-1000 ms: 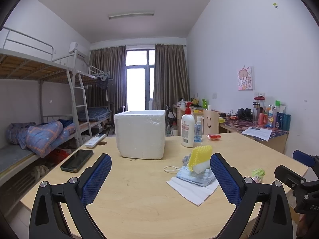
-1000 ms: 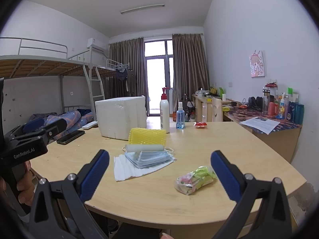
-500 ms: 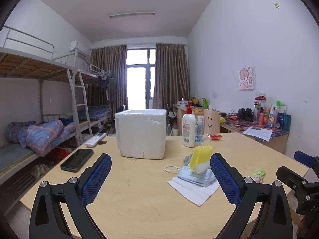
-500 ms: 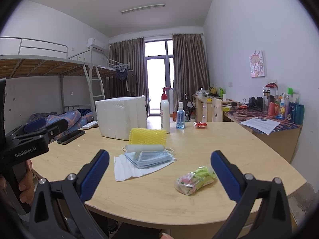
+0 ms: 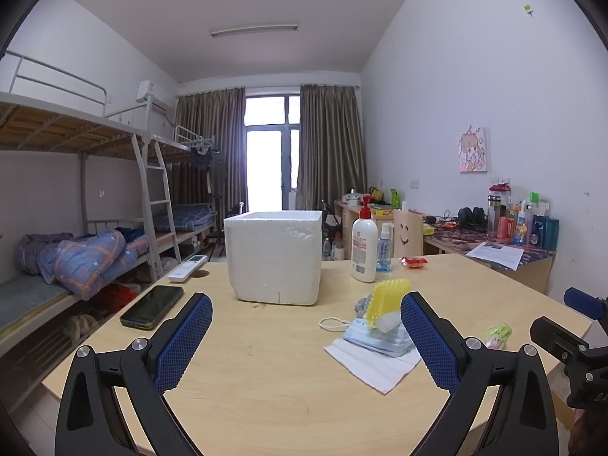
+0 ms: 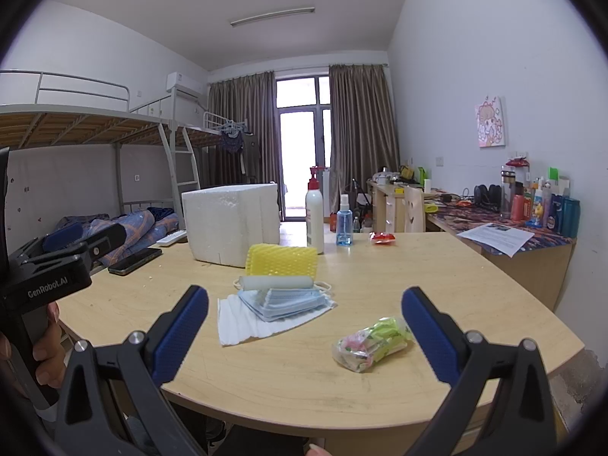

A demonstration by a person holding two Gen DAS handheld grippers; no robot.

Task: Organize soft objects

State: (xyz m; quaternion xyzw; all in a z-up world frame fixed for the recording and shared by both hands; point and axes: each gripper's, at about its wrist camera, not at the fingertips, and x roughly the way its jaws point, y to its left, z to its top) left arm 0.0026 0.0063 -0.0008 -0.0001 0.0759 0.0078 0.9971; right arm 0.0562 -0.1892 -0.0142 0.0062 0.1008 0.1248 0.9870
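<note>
A pile of soft things lies mid-table: a yellow foam net (image 6: pixel 282 261), a white foam roll (image 6: pixel 277 282), blue face masks (image 6: pixel 285 301) and a white tissue (image 6: pixel 243 323). The pile also shows in the left wrist view (image 5: pixel 380 326). A small green and pink packet (image 6: pixel 370 344) lies near the front edge. A white foam box (image 5: pixel 274 256) stands behind. My left gripper (image 5: pixel 306 336) is open and empty, left of the pile. My right gripper (image 6: pixel 304 332) is open and empty, near the packet.
A black phone (image 5: pixel 152 306) and a white remote (image 5: pixel 188 267) lie at the table's left. A lotion bottle (image 5: pixel 364 245), a blue spray bottle (image 5: pixel 383 247) and a red packet (image 5: pixel 414 262) stand behind. A bunk bed is left, a cluttered desk (image 6: pixel 505 224) right.
The left wrist view has shifted very slightly. The right gripper and all objects have stayed put.
</note>
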